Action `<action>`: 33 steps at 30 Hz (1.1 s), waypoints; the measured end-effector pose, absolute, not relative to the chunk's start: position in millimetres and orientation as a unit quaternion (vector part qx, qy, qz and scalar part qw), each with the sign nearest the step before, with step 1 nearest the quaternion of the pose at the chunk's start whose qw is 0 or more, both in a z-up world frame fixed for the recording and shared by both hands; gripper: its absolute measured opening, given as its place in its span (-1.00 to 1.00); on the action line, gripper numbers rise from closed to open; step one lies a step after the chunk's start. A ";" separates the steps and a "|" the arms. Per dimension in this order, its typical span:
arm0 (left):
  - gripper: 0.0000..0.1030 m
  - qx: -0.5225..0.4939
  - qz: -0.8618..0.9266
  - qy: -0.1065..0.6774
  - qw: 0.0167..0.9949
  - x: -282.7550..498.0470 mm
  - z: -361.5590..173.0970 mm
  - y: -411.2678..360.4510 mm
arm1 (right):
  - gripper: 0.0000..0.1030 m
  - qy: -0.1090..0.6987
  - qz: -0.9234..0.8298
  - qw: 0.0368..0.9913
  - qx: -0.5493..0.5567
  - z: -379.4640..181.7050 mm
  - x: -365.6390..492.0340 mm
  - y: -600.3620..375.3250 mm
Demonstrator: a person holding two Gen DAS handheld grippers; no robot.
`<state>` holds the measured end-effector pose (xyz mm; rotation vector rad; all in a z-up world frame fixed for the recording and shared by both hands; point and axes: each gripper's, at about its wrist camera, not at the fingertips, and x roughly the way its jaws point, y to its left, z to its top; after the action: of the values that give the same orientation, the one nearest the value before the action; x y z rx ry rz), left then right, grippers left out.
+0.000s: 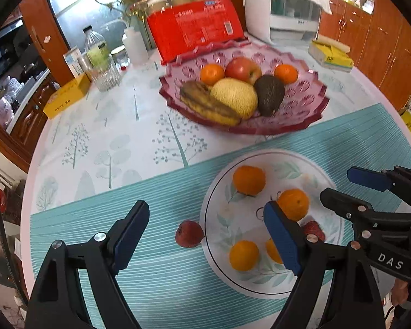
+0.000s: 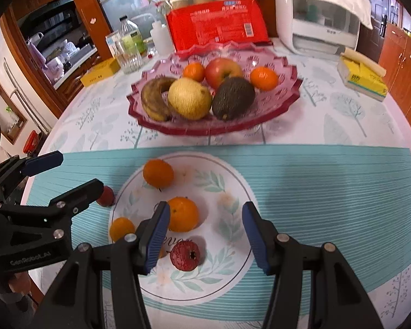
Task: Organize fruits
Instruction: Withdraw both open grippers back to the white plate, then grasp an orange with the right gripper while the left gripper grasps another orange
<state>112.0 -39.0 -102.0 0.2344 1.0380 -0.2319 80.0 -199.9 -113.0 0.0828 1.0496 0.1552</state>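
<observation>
A white leaf-patterned plate [image 2: 221, 181] holds several small oranges [image 2: 182, 213] and a red lychee-like fruit [image 2: 184, 255]; it also shows in the left wrist view [image 1: 323, 172]. Another red fruit [image 1: 189, 233] lies on the teal mat just left of the plate. A pink glass bowl [image 1: 309, 101] behind holds a banana, melon, avocado, apple and two oranges. My left gripper [image 1: 206, 235] is open above the red fruit on the mat. My right gripper [image 2: 205, 235] is open and empty above the plate, near the middle orange.
A red package [image 1: 194, 27], bottles and a glass [image 1: 106, 74], a yellow box [image 1: 67, 98], a white appliance [image 1: 282, 8] and a yellow-white pack [image 1: 330, 54] stand at the back. The round table's edge curves along the left.
</observation>
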 end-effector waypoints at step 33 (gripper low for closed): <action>0.64 0.082 -0.126 0.540 0.828 156.8 -138.3 -52.6 | -0.22 0.549 0.140 0.822 0.057 -166.5 106.3 -179.8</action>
<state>156.8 -52.6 -138.3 0.1735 1.1458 -0.2666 106.3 -179.8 -166.5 0.1212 1.1685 0.2972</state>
